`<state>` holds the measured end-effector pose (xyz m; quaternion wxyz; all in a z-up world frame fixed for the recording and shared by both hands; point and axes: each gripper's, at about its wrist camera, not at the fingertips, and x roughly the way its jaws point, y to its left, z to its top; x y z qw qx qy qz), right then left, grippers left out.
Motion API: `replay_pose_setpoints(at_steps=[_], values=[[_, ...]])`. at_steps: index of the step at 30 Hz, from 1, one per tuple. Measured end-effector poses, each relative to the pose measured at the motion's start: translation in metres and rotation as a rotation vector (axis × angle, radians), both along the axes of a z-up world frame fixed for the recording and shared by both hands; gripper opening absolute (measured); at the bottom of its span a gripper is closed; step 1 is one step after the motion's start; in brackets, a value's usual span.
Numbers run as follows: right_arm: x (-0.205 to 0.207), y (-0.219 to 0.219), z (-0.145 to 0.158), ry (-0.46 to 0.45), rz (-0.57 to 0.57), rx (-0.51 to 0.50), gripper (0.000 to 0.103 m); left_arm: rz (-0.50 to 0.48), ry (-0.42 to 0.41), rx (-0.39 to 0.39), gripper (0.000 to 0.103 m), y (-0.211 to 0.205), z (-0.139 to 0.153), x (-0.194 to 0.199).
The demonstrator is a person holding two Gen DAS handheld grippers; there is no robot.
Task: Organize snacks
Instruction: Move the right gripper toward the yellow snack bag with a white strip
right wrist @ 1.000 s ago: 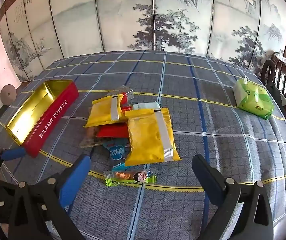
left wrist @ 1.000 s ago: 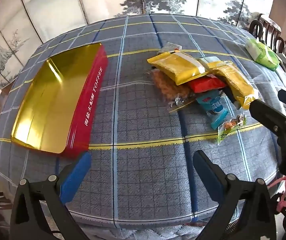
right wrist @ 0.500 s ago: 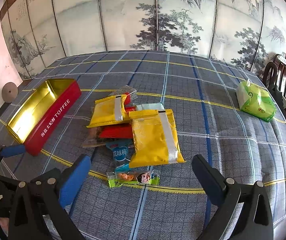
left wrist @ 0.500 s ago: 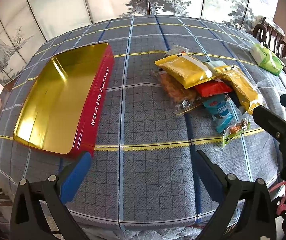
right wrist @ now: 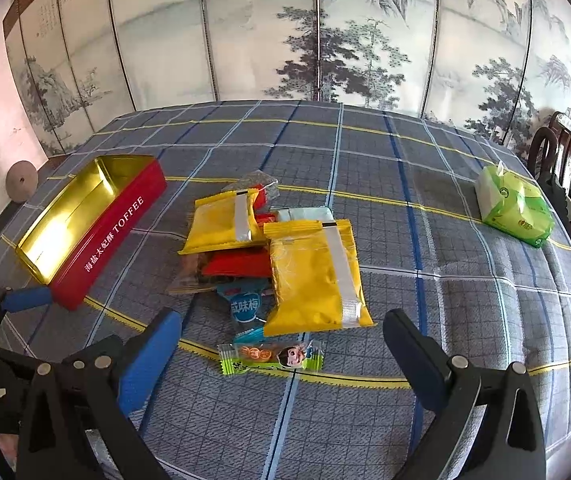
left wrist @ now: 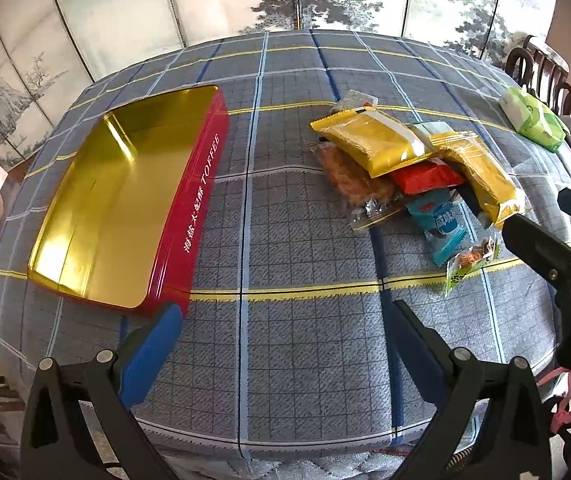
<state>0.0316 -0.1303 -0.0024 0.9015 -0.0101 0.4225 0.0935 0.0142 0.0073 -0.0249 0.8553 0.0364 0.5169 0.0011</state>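
Right wrist view | right gripper (right wrist: 281,344) wide, empty, above small green candy packet (right wrist: 271,357) | left gripper (left wrist: 285,324) wide, empty | snack pile (right wrist: 273,256) beside empty toffee tin (left wrist: 125,208) | risk: flat packet probably slips off closing pads

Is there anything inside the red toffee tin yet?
No, the toffee tin shows only its bare gold interior, while the snack packets all lie in a pile on the tablecloth beside it.
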Motion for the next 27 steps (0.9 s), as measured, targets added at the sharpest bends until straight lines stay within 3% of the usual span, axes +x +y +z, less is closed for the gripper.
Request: replay_pose_setpoints(at_steps=[12,20,27], values=[[0.002,0.0,-0.001,0.013,0.005,0.018,0.103,0.009,0.004,-0.001,0.1,0.002,-0.002,0.003],[0.006,0.003,-0.005,-0.035,0.013,-0.051,0.103,0.011,0.007,-0.001,0.1,0.004,-0.004,0.003],[0.016,-0.008,-0.013,-0.028,0.018,-0.03,0.103,0.03,0.007,0.0,0.1,0.01,-0.004,0.005]])
